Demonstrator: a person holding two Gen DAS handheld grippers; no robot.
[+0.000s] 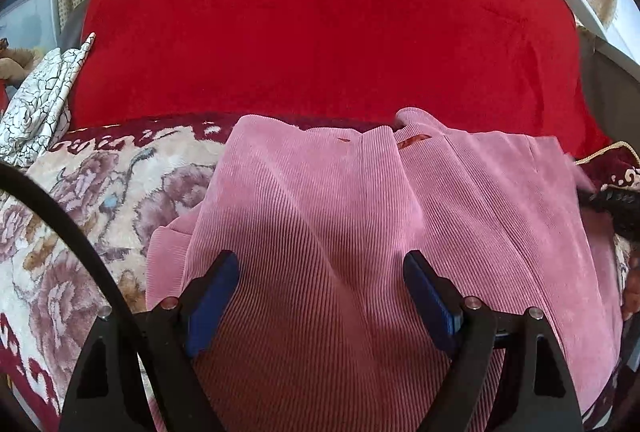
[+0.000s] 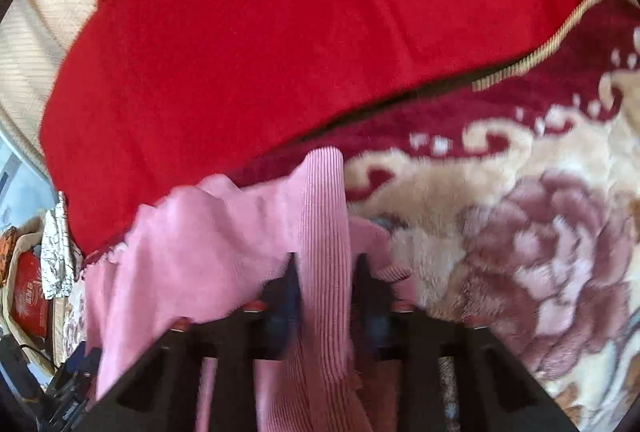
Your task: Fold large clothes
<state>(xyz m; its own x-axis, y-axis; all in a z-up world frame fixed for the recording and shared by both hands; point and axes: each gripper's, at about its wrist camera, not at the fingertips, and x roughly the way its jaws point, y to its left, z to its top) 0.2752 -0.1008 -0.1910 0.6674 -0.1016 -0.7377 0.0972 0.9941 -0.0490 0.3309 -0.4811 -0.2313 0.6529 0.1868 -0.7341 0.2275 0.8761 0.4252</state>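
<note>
Floral plush bedding (image 1: pixel 80 200) in cream and maroon covers the surface, with a bright red blanket (image 1: pixel 320 24) lying along its far side.

From the left wrist view, the pink ribbed garment (image 1: pixel 320 216) is spread on the bedding just in front of the red blanket, creased and bunched rather than flat. The left tool (image 1: pixel 320 272) points steeply down over it with its blue pads spread wide; cloth lies under the gap but nothing presses on it, so this tool is released.

From the right wrist view, which is blurred, a ribbed strip of the same garment (image 2: pixel 324 216) runs up between the narrow jaws of the right tool (image 2: pixel 326 264), and the tool appears clenched on that strip, angled down toward the bedding. More pink cloth hangs loosely to the strip's left.

The step in hand looks like gathering an edge to begin a fold. Next, the left tool likely needs to close on a matching edge, so both can lift and draw the garment taut and flat toward the red blanket.
</note>
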